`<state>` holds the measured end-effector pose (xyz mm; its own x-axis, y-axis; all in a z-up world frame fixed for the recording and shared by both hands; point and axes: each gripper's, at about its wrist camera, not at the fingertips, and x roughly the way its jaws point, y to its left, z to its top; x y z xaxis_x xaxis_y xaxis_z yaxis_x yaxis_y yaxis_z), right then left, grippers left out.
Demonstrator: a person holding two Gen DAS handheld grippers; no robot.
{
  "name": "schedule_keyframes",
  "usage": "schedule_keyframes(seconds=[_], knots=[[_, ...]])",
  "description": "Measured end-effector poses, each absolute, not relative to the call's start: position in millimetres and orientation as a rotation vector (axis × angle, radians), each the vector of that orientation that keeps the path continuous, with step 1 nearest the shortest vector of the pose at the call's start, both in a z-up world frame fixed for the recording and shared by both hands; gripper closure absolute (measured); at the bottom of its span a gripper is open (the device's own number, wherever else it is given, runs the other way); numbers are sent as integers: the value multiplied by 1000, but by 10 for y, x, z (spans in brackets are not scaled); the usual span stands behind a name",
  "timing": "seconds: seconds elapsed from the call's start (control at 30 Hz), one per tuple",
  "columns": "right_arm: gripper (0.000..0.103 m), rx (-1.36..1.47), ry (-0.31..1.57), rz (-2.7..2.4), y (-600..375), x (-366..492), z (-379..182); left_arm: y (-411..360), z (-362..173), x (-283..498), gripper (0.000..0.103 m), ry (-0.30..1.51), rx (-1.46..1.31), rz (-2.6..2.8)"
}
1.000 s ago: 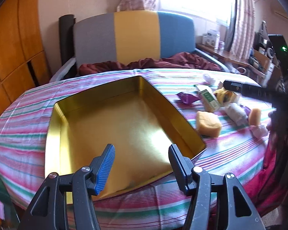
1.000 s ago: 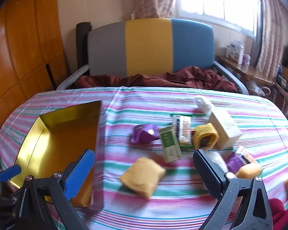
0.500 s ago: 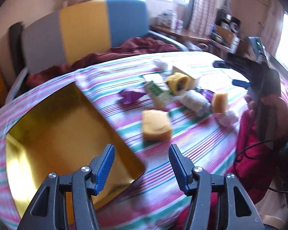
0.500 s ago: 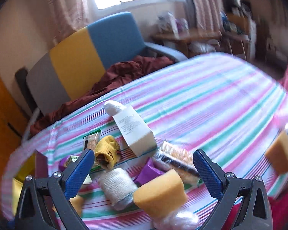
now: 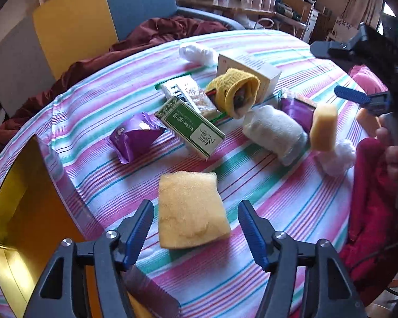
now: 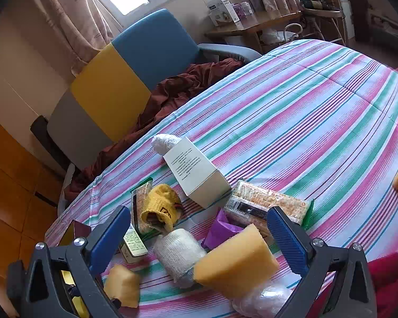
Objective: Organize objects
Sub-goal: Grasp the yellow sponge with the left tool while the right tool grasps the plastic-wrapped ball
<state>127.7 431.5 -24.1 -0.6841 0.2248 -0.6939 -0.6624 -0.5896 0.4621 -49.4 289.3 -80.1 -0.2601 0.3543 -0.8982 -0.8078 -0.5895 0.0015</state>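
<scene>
A bench covered in a striped cloth (image 5: 291, 206) holds a scatter of small things. The left gripper (image 5: 196, 229) hangs over a flat yellow sponge (image 5: 191, 209), which lies on the cloth between its jaws; the jaws have just been opening and stand apart from it, released. A gold tray (image 5: 21, 212) sits at the left edge. Beyond the sponge lie a purple packet (image 5: 135, 140), a green box (image 5: 193, 129), a white roll (image 5: 276, 132) and a yellow knitted piece (image 5: 236, 92). The right gripper (image 6: 199, 232) is spread wide above another yellow sponge (image 6: 236, 265), gripping nothing.
</scene>
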Motion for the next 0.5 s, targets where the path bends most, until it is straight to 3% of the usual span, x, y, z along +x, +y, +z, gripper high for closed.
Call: schedule_keyframes(seconds=[0.17, 0.23, 0.5], knots=[[0, -808, 980, 2293, 4299, 1242, -236, 3001, -959, -565, 37, 644, -1249, 1912], [0, -811, 982, 2296, 4305, 1237, -240, 3011, -1026, -577, 46, 668, -1258, 1939], [0, -793, 1046, 2237, 4396, 1284, -291, 2765, -844, -171, 49, 538, -1088, 2009]])
